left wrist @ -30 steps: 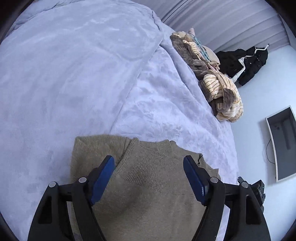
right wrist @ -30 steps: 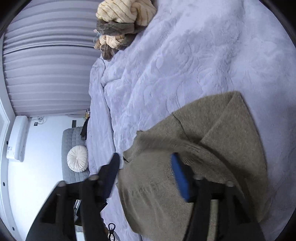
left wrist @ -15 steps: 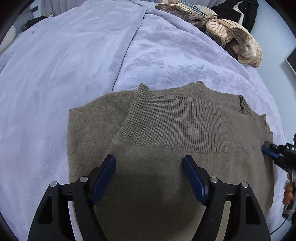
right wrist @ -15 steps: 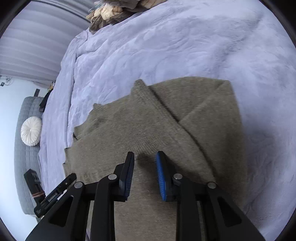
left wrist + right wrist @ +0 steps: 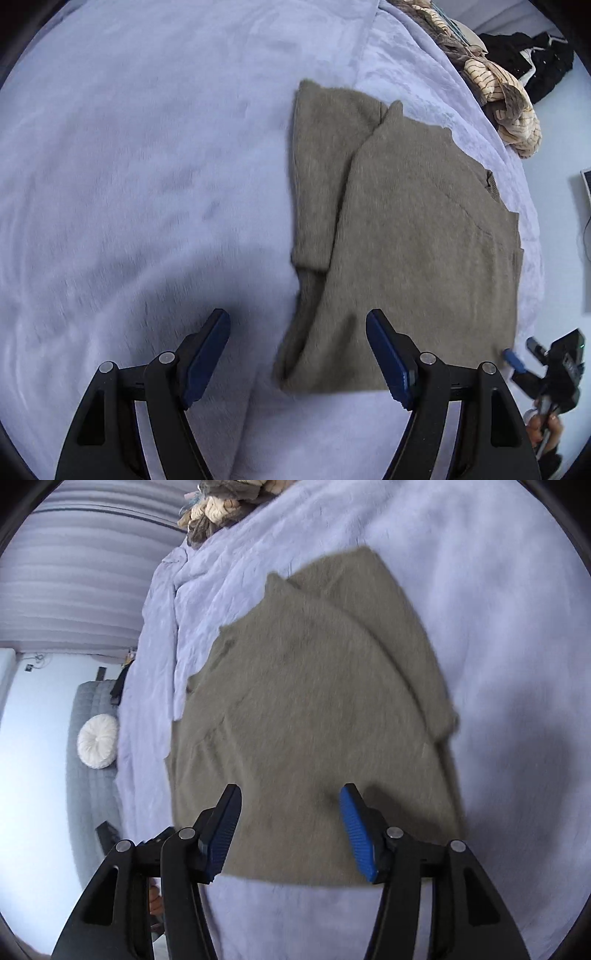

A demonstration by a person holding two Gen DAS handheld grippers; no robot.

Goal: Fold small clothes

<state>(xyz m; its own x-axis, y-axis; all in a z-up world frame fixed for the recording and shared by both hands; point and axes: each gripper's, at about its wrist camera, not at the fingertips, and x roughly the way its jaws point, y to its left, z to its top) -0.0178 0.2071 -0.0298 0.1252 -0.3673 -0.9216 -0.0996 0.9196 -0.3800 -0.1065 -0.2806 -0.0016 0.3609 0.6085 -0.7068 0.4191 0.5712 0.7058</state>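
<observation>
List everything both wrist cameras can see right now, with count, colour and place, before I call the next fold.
sweater: one, olive-brown knit, folded flat on the bedspread, in front of both grippers.
bedspread: one, pale lavender, covers the bed under the sweater.
pile of clothes: one heap, cream-striped and brown, at the far edge of the bed.
black garment: one, black, beyond the pile, against the wall.
curtain: one, grey, pleated, behind the bed.
round cushion: one, white, on a grey seat beside the bed.
left gripper: black with blue pads, open, over the sweater's near left corner.
right gripper: black with blue pads, open, over the sweater's near edge.
</observation>
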